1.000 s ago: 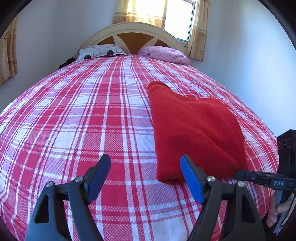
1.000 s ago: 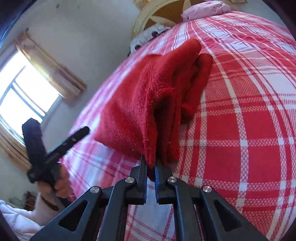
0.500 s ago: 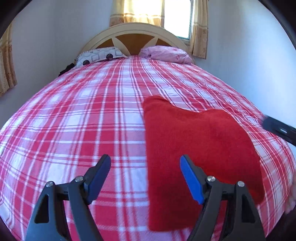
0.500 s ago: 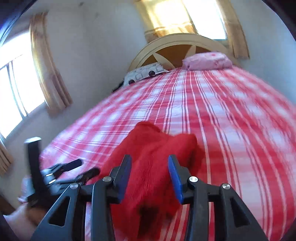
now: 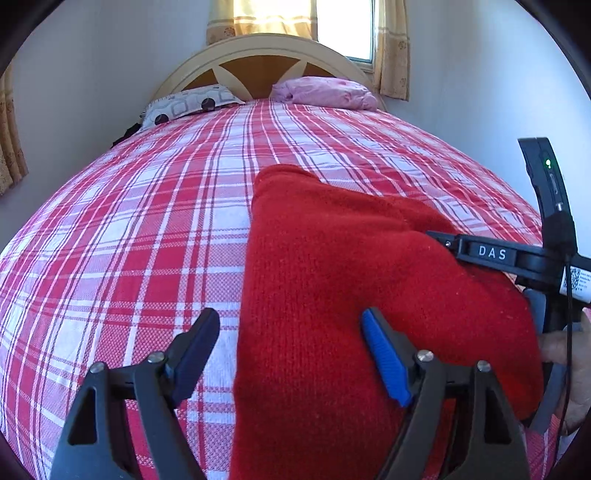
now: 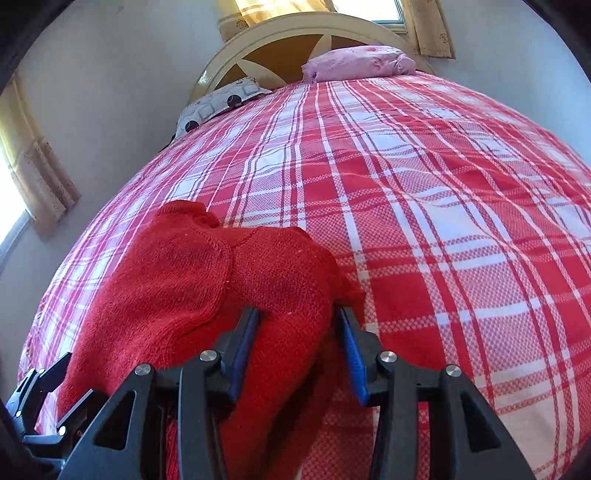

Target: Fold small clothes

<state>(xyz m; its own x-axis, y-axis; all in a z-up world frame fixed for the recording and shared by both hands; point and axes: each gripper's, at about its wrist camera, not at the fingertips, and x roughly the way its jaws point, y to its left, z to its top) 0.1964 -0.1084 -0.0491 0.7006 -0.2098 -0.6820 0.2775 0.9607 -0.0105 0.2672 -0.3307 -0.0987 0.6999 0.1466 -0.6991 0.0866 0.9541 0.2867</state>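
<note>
A folded red knit sweater lies on the red and white plaid bedspread, near the front edge. My left gripper is open over the sweater's near left part and holds nothing. My right gripper is open, its jaws either side of a raised fold at the sweater's right edge, not clamped. The right gripper also shows in the left wrist view at the sweater's right side. The left gripper shows at the bottom left of the right wrist view.
A patterned grey pillow and a pink pillow lie at the wooden headboard. Walls close in on both sides. Curtained windows stand behind the bed and on the left.
My right gripper let go of the sweater, which dropped flat on the bed, and now sits open at its right edge. My left gripper moved right, over the sweater.
</note>
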